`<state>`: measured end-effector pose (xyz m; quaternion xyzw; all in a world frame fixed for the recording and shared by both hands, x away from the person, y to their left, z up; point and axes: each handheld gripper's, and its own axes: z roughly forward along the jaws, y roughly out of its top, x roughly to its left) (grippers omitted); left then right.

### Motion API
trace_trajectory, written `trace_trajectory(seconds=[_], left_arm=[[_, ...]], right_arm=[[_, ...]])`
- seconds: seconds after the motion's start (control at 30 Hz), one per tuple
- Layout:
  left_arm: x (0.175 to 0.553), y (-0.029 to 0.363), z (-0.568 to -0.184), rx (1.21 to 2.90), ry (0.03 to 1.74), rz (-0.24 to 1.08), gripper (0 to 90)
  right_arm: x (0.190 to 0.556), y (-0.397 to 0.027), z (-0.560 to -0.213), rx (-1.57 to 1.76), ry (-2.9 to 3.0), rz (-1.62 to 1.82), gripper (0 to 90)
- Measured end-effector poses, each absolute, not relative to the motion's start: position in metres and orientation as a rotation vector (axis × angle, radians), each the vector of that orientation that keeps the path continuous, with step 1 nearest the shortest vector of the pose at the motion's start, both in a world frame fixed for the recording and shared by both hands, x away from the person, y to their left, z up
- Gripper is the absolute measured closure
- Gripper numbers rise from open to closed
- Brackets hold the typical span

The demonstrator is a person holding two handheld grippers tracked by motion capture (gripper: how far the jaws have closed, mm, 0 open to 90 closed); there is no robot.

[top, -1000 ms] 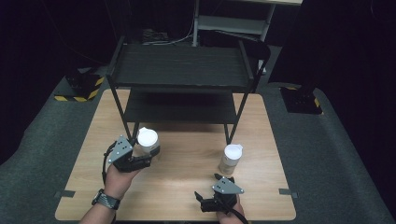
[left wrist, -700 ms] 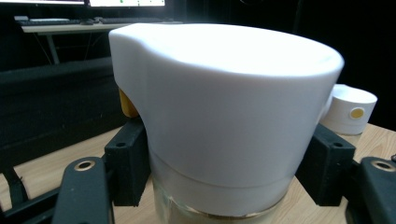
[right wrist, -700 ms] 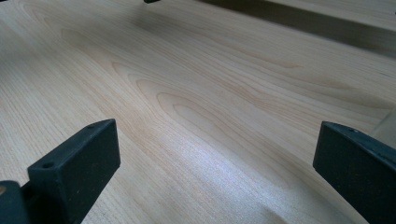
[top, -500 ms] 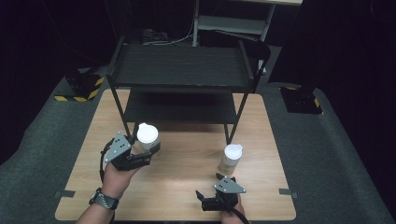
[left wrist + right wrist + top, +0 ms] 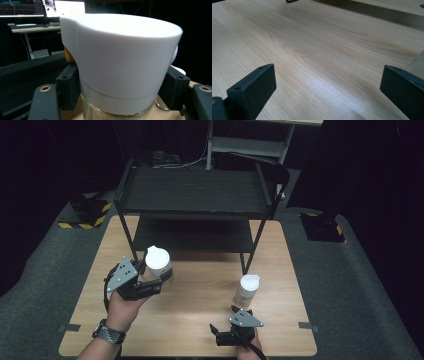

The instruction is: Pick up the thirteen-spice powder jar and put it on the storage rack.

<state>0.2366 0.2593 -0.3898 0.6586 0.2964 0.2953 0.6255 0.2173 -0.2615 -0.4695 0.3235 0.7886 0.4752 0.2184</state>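
Observation:
My left gripper [image 5: 159,276] is shut on a glass jar with a white lid [image 5: 157,260], held off the wooden table [image 5: 195,305] just in front of the black rack's left leg. In the left gripper view the white-lidded jar [image 5: 120,57] sits between the black pads [image 5: 68,87], which press on it just under the lid. A second white-lidded jar [image 5: 248,289] stands upright at the table's right. My right gripper [image 5: 217,334] lies open near the front edge, just in front of that jar. Its jaws [image 5: 329,87] stand wide over bare wood, with that jar's edge [image 5: 418,65] at the right.
A black two-tier rack [image 5: 192,195] stands across the back half of the table, its lower shelf [image 5: 192,236] open toward me. Grey carpet surrounds the table. Yellow-black striped blocks [image 5: 82,217] lie on the floor at the left.
My left gripper has lifted the jar and carried it slightly toward the rack. The right gripper and the second jar have stayed where they were.

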Motion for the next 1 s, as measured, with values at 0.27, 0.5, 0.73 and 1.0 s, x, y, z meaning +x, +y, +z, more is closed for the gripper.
trace_trajectory(seconds=[0.27, 0.5, 0.73, 1.0], left_arm=[[0.236, 0.261, -0.380, 1.506, 0.683, 0.684, 29.9], [0.237, 0.262, -0.369, 1.502, 0.680, 0.695, 29.9], [0.240, 0.261, -0.356, 1.492, 0.675, 0.706, 29.9], [0.246, 0.261, -0.343, 1.473, 0.683, 0.694, 29.9]], right_arm=[[0.218, -0.262, -0.469, 0.897, 2.184, 1.316, 0.0], [0.218, -0.262, -0.470, 0.895, 2.184, 1.316, 0.0], [0.218, -0.262, -0.470, 0.900, 2.182, 1.321, 0.0], [0.219, -0.264, -0.470, 0.910, 2.179, 1.332, 0.0]])
